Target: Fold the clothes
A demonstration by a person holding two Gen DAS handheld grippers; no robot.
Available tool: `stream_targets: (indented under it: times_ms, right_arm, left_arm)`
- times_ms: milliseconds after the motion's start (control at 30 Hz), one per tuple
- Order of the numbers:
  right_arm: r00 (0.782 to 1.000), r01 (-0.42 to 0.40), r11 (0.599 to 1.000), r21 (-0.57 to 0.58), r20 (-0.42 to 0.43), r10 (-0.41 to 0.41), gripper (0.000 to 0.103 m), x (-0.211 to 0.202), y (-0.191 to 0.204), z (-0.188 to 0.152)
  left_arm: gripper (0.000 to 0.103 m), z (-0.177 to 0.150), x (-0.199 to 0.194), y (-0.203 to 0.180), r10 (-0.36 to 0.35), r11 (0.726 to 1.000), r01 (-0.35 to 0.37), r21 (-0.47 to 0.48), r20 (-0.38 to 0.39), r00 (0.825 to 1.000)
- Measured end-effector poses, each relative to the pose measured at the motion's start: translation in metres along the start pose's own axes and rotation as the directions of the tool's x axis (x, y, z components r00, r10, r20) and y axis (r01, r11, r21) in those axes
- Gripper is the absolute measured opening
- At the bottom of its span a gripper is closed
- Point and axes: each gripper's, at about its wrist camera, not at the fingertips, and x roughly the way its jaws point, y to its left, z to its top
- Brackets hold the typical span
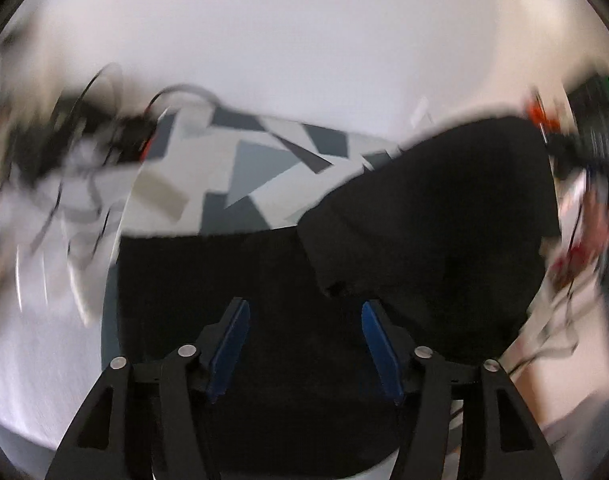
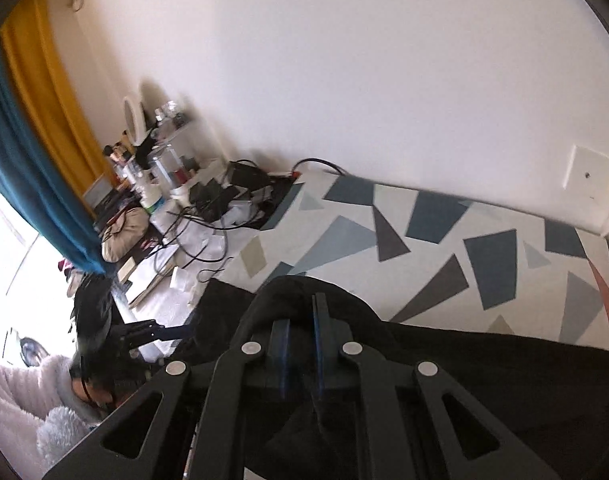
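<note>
Black garment (image 1: 444,208) spread on patterned sheet (image 1: 264,160), one flap doubled over other layer. Right claw (image 2: 300,344) pinching garment fold, lifted off sheet. Left claw (image 1: 304,340) spread wide above cloth, gripping nothing. Judgement: fold under way, garment not yet neat stack. No brand, label or writing readable; left view blurred.

I log: garment (image 1: 444,216) on bed (image 1: 264,160); cluttered table (image 2: 176,216) beside bed, against wall (image 2: 344,60).
</note>
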Motion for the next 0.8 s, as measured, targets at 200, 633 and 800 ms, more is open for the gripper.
stream_targets:
  times_ms: [200,633,800]
  right_arm:
    - [1.000,-0.016,1.000,0.023,0.018,0.016,0.009,-0.005,0.002,-0.002]
    - [0.995,-0.069,0.996,0.048,0.072,0.066,0.009,-0.051,0.002,-0.017]
    - [0.996,-0.048,0.997,0.067,0.077,0.043,0.009,-0.061,-0.006,-0.021]
  left_arm:
    - [0.059,-0.006,0.032,-0.040,0.197,0.935,-0.197,0.295,0.032,0.980]
    - [0.057,0.017,0.042,-0.056,0.117,0.950,-0.157,0.271,0.157,0.981]
    - [0.004,0.031,0.038,-0.060,0.089,0.958,-0.138,0.251,0.195,0.977]
